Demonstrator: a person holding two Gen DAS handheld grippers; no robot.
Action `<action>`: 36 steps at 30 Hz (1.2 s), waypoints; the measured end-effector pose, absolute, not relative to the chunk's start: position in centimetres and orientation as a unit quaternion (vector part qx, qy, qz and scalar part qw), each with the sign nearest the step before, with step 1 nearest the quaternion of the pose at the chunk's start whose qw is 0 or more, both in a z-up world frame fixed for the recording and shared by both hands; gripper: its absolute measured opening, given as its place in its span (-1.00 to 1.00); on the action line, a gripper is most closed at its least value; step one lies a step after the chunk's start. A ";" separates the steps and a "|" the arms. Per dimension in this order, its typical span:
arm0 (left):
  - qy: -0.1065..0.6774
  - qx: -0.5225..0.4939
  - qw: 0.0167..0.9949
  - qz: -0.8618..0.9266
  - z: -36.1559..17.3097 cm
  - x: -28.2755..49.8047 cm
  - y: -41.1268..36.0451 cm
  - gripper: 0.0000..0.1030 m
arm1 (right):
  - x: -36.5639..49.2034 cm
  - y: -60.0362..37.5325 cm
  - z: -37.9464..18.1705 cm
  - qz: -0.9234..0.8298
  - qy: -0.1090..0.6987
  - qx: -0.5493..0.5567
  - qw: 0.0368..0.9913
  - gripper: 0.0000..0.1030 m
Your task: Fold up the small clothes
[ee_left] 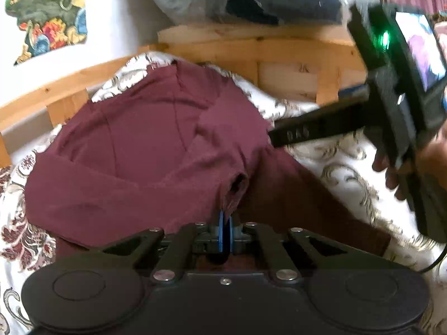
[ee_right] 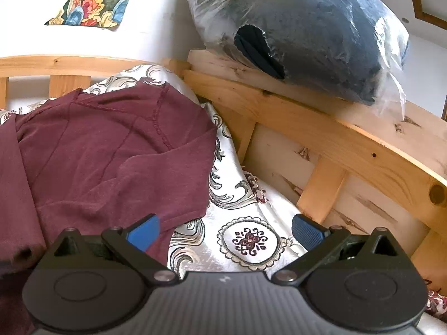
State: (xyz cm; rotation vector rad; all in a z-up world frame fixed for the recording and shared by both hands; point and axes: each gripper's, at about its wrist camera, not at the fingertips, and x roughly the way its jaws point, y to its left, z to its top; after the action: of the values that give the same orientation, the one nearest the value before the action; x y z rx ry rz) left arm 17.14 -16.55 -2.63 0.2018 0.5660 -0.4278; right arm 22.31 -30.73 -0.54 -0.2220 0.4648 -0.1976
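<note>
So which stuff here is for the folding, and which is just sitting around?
For the folding:
maroon top
left claw, pinching the cloth
right claw, open beside it

Just sitting around:
plastic bag of dark clothes
wooden frame
colourful picture
patterned bedcover

Maroon top (ee_right: pixel 111 150), white bedspread (ee_right: pixel 245 240) with grey scrolls and dark-red medallions, blue-padded black tongs (ee_right: pixel 225 230), pale wooden frame (ee_right: pixel 335 139)

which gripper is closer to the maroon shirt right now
Left. The left gripper is shut on the maroon shirt; the right gripper is open over the patterned bedspread beside it.
</note>
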 end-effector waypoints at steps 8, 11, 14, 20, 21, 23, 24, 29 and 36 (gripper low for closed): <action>0.282 0.086 0.916 -0.271 -3.0 16.1 -17.0 -1.00 | 22.3 -31.0 -0.4 -0.101 0.230 -0.100 0.963 1.00; 0.287 0.100 0.914 -0.268 -3.4 15.9 -17.7 -1.00 | 22.3 -31.2 -0.4 -0.102 0.231 -0.095 0.963 1.00; 0.292 0.082 0.918 -0.256 -3.3 15.9 -17.3 -0.93 | 22.3 -31.4 -0.3 -0.104 0.232 -0.092 0.963 1.00; 0.289 0.064 0.925 -0.240 -2.4 15.5 -16.1 -0.15 | 22.2 -31.4 -0.4 -0.099 0.234 -0.088 0.963 1.00; 0.289 0.060 0.928 -0.229 -2.2 15.4 -15.7 0.17 | 22.2 -31.4 -0.4 -0.098 0.235 -0.088 0.963 1.00; 0.285 0.053 0.935 -0.205 -1.9 15.0 -14.6 0.50 | 22.3 -31.4 -0.5 -0.094 0.238 -0.087 0.963 1.00; 0.282 0.048 0.939 -0.193 -1.7 14.9 -13.9 0.55 | 22.3 -31.3 -0.6 -0.092 0.240 -0.086 0.963 1.00; 0.285 0.026 0.952 -0.105 -1.0 15.5 -9.3 0.73 | 22.1 -30.6 -0.8 -0.046 0.252 -0.074 0.964 1.00; 0.322 0.026 0.946 0.027 -1.9 16.7 -2.6 0.77 | 21.5 -26.9 -1.7 0.056 0.269 -0.103 0.956 1.00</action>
State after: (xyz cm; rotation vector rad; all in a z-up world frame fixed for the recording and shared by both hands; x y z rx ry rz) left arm 16.72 -2.57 -1.87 0.0535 0.6568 0.0559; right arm 21.50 -26.93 -1.75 -0.2090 0.5467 0.1136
